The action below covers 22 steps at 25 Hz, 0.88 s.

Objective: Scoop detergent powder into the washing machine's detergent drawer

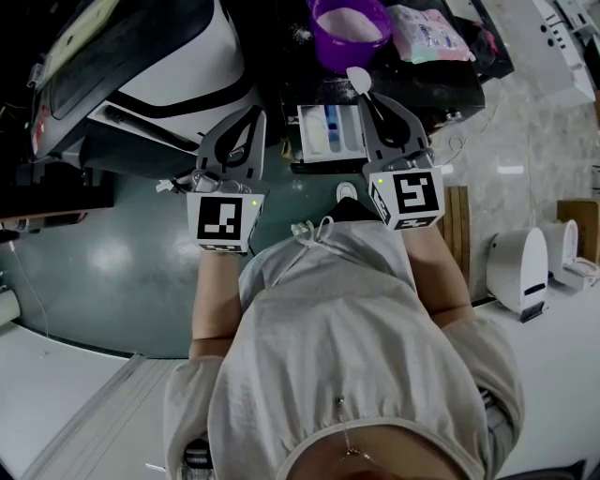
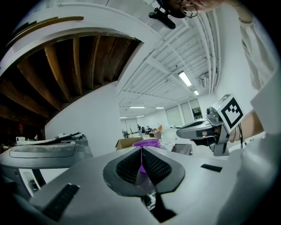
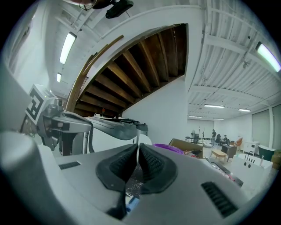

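Observation:
In the head view the washing machine (image 1: 141,66) stands at upper left, and its white detergent drawer (image 1: 306,133) is pulled out. Behind the drawer is a purple bowl (image 1: 349,28) holding white powder. My right gripper (image 1: 375,94) is shut on the handle of a white spoon (image 1: 358,80), whose bowl hangs between the purple bowl and the drawer's right end. The handle shows as a thin white strip between the pads in the right gripper view (image 3: 138,160). My left gripper (image 1: 253,117) hovers left of the drawer, and its jaws are shut on nothing (image 2: 141,165).
A pink-and-white detergent bag (image 1: 427,33) lies right of the purple bowl on the dark top. White appliances (image 1: 520,272) and a wooden board (image 1: 457,225) stand at the right. The person's torso fills the lower head view.

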{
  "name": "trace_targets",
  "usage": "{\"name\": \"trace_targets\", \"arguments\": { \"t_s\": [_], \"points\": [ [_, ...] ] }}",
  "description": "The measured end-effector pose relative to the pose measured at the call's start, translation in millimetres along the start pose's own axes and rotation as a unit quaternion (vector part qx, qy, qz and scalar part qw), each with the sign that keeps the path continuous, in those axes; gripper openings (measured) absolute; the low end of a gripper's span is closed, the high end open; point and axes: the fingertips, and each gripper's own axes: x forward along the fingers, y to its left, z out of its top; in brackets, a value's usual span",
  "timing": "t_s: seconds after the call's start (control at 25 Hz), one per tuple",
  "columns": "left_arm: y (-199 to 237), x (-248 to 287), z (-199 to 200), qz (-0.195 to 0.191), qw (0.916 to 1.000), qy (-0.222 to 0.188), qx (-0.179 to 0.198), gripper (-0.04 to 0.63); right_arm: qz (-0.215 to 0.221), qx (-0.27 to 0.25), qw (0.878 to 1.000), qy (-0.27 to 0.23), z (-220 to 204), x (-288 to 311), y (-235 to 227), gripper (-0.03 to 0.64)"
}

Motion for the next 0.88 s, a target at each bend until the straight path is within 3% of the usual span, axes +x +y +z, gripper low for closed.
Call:
{"name": "trace_targets", "arguments": {
  "t_s": [0.68, 0.88],
  "points": [
    [-2.5, 0.1, -4.9, 0.012, 0.9998, 0.005, -0.013, 0.023, 0.024, -0.013, 0.999, -0.021, 6.3, -1.2, 2.6, 0.008],
    [-4.2, 0.2, -9.8, 0.008, 0.9992, 0.033, -0.023, 0.023, 0.025, -0.013, 0.999, -0.018, 4.5, -0.6, 0.7, 0.008]
  ]
}}
